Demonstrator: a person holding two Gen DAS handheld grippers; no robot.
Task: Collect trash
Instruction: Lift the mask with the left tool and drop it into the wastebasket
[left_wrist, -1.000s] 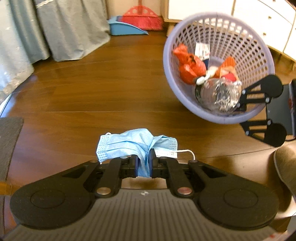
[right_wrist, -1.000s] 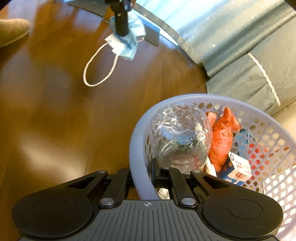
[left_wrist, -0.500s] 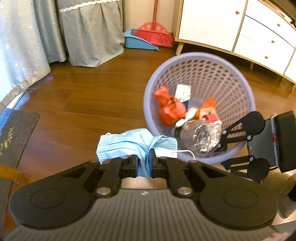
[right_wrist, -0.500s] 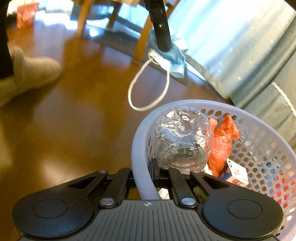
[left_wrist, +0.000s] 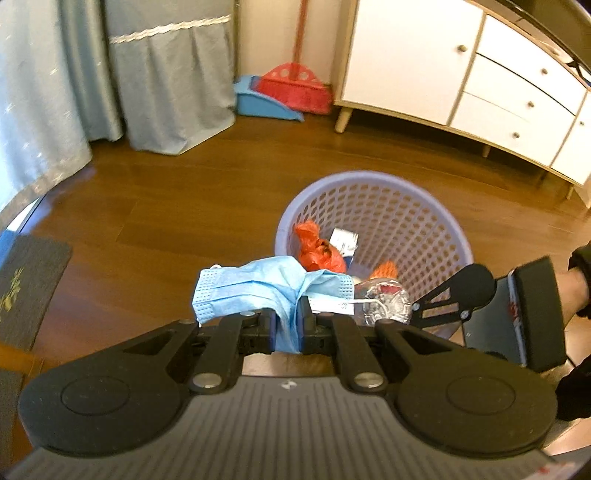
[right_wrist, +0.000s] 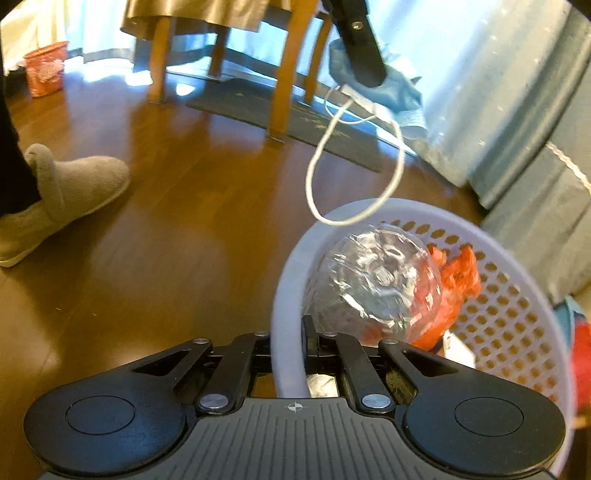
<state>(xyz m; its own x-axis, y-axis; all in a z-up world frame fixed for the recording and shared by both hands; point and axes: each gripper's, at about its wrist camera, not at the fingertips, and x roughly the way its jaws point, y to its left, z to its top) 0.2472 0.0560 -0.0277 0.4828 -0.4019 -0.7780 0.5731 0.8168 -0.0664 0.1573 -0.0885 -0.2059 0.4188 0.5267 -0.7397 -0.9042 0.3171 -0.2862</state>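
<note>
Compared with half a second ago, the lavender basket (left_wrist: 436, 221) is seen lower and nearer the middle of the left wrist view, and more of the white cabinet (left_wrist: 461, 74) is shown above it; in the right wrist view the mask's white ear loop (right_wrist: 354, 170) is now hung over the basket's far rim instead of left of it.

The left gripper (left_wrist: 287, 326) is clamped shut on a crumpled blue face mask (left_wrist: 258, 291); the cloth is pinched between the jaws and spread out to the left and far side of them; the mask is held above the near left edge of the basket.

The right gripper (right_wrist: 288, 343) is closed on the basket's near rim (right_wrist: 286, 295), with one finger outside the wall and one inside; the basket is thus gripped and tilted.

Inside the basket a crushed clear plastic bottle (right_wrist: 376, 284) is lain against the near wall, just beyond the right gripper; an orange wrapper (right_wrist: 458, 277) is lodged to its right.
</note>
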